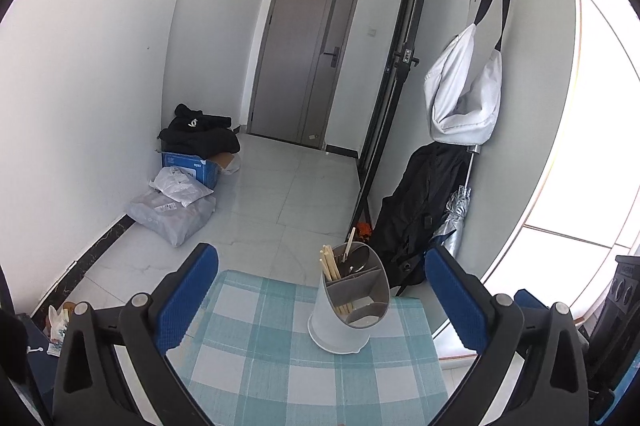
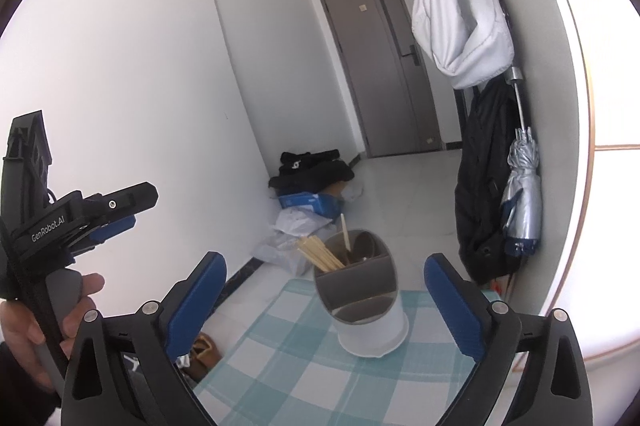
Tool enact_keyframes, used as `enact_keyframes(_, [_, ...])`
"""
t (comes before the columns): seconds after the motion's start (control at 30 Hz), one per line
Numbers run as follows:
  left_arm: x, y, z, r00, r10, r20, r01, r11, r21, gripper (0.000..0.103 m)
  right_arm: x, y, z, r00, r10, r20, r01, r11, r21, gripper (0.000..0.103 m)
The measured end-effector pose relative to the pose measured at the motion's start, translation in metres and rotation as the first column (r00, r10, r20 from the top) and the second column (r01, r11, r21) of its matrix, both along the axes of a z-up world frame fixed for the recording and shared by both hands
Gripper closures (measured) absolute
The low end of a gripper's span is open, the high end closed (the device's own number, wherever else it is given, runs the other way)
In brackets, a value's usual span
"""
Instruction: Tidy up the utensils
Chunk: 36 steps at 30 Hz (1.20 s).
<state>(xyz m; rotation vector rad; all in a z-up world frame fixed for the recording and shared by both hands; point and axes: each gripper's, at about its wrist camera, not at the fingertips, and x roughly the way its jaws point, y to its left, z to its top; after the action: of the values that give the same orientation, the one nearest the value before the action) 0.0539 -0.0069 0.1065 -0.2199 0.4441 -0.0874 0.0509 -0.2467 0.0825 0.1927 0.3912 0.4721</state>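
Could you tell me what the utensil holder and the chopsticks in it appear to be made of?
The utensil holder looks like smooth matte plastic: a white moulded shell with grey dividers. The chopsticks look like bare wood or bamboo: pale tan and unglossy, though which one is unclear.

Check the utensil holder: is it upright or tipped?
Upright. The utensil holder stands on its base on the checkered tablecloth, with chopsticks sticking up from a compartment.
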Motion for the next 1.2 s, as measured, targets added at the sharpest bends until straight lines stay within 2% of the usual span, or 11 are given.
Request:
enact_keyframes(0.27, [-0.017,-0.006,-0.019,1.0,0.017,0.018,-0.018,0.998,0.059,0.001,-0.025,-0.003,-0.015,0.999,-0.037,0.011,0.037,0.999,-0.009,0.0])
enact_keyframes(0.37, [-0.021,-0.005,-0.027,0.999,0.031,0.034,-0.033,0.998,0.057,0.001,-0.032,-0.002,-0.021,1.0,-0.027,0.015,0.028,0.999,-0.019,0.0])
enact_keyframes(0.6, [-0.022,-0.001,-0.05,0.999,0.045,0.03,-0.047,0.996,0.072,0.001,-0.042,-0.001,-0.045,0.997,-0.077,0.026,0.078,0.995,-0.069,0.0])
enact_keyframes(0.9, [-0.011,-0.001,-0.078,0.999,0.049,-0.019,-0.047,0.995,0.092,0.001,-0.037,-0.003,-0.061,0.993,-0.122,0.011,0.122,0.989,-0.088,0.0])
enact_keyframes(1.2, [-0.009,-0.001,-0.084,0.998,0.051,-0.027,-0.048,0.994,0.093,0.001,-0.033,0.002,-0.069,0.992,-0.13,-0.003,0.129,0.987,-0.1,0.0])
